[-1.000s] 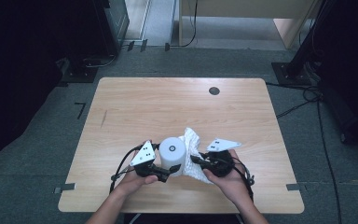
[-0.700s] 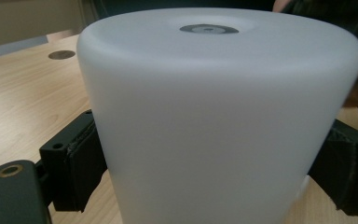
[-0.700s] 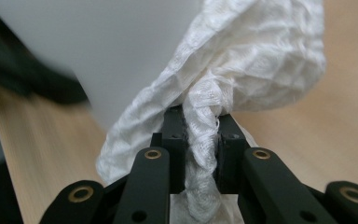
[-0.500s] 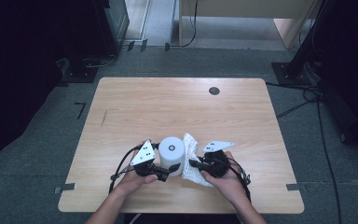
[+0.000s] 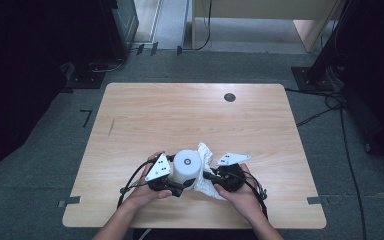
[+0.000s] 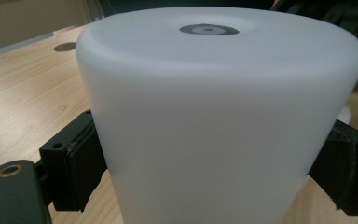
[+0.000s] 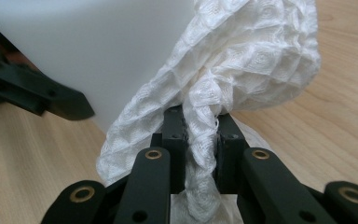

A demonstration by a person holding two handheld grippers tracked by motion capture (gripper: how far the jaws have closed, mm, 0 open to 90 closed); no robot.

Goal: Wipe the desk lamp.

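Wooden table (image 5: 190,115), pale and bare across its far half, with a small dark round cap (image 5: 229,97) set in the top near the far edge. Near the front edge, between two hands, a white cylinder-shaped container (image 5: 187,166) standing upright, smooth-sided, with a small dark ring at the centre of its flat top. Just beside it on the right, touching its side, a crumpled white cloth (image 5: 206,167) with a waffle weave, partly lying on the table and partly bunched up against the container. Left hand (image 5: 145,192) wrapped around the left hand-held gripper (image 5: 182,186), grey three-cornered plate on top, black cable trailing off to the left. In the left gripper view, both black jaws pressed against opposite sides of the container (image 6: 214,126), low on its wall, holding it in place on the table (image 6: 23,93). Right hand (image 5: 240,195) around the right hand-held gripper (image 5: 206,176), also topped by a grey plate. In the right gripper view, jaws drawn narrow and clamped on a twisted fold of the cloth (image 7: 223,93), the rest of the fabric billowing above the tips and leaning on the white container wall (image 7: 98,42), with one black jaw of the other gripper visible at the left.
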